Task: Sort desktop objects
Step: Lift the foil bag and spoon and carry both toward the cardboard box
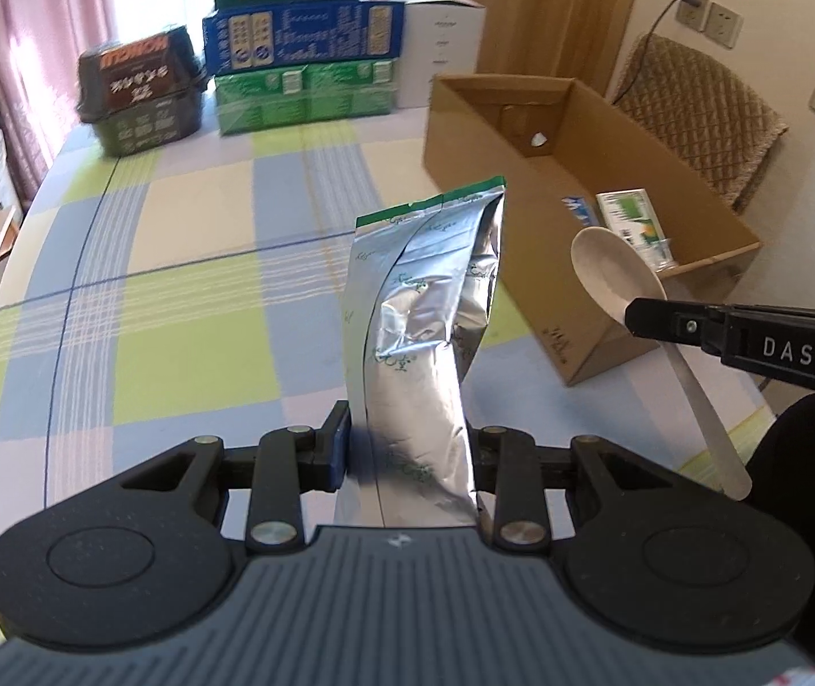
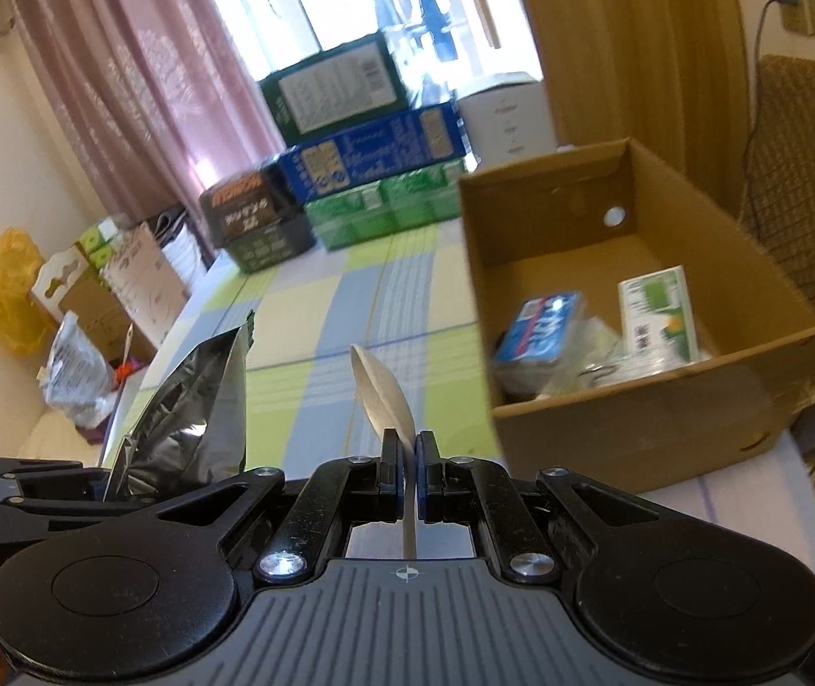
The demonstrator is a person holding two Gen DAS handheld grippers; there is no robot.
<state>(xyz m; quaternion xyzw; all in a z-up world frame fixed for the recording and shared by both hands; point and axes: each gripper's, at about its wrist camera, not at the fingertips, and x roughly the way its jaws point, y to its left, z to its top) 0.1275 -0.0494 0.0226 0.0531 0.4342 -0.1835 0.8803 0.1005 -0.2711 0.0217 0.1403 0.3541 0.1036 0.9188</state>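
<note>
The left gripper [image 1: 407, 457] is clamping the lower part of a silver foil pouch [image 1: 424, 314], which is standing upright above the checked tablecloth [image 1: 179, 297]. To its right, the right gripper [image 2: 407, 477] is pinching the handle of a white plastic spoon [image 2: 382, 394], bowl forward. Ahead and to the right of both is sitting an open cardboard box [image 2: 636, 434], already holding a blue packet [image 2: 539, 331] and a green-and-white carton [image 2: 659, 308].
</note>
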